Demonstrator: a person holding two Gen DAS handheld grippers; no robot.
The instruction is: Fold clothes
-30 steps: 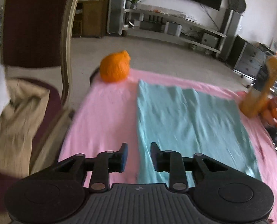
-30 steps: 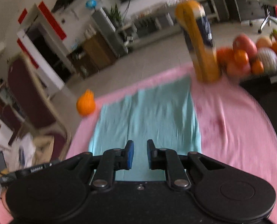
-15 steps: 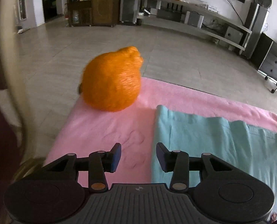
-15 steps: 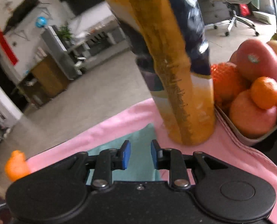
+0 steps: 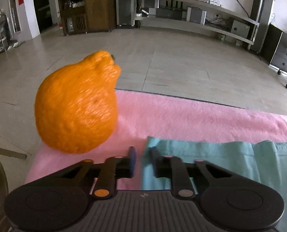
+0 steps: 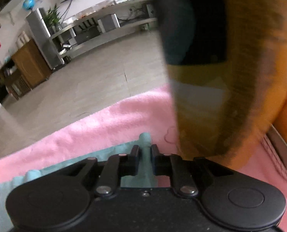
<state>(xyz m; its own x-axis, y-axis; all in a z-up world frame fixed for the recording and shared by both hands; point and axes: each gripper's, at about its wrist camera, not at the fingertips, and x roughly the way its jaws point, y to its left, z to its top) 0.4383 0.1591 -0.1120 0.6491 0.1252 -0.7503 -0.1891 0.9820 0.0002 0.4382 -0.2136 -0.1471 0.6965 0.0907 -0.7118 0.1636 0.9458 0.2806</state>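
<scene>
Teal cloth [image 5: 230, 162] lies flat on the pink blanket [image 5: 191, 119], its far edge the landmark. Left gripper [image 5: 142, 159] sits at that edge's left corner, just right of the big orange fruit [image 5: 75, 108], jaws apart w/ the corner between them, not pinched. Right gripper [image 6: 145, 155] is at the edge's right corner, just left of the juice bottle [image 6: 230, 77], jaws narrowly parted over a raised bit of cloth; grip unclear. Judgement: bite both corners evenly & lift together, w/o nudging fruit or bottle.

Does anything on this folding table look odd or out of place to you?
Yes. A big knobbly orange fruit sits at the pink blanket's corner, beside the teal cloth, and a tall orange bottle stands right by the cloth's other far corner. Neither belongs with laundry. Nothing looks spilled or damaged.
</scene>
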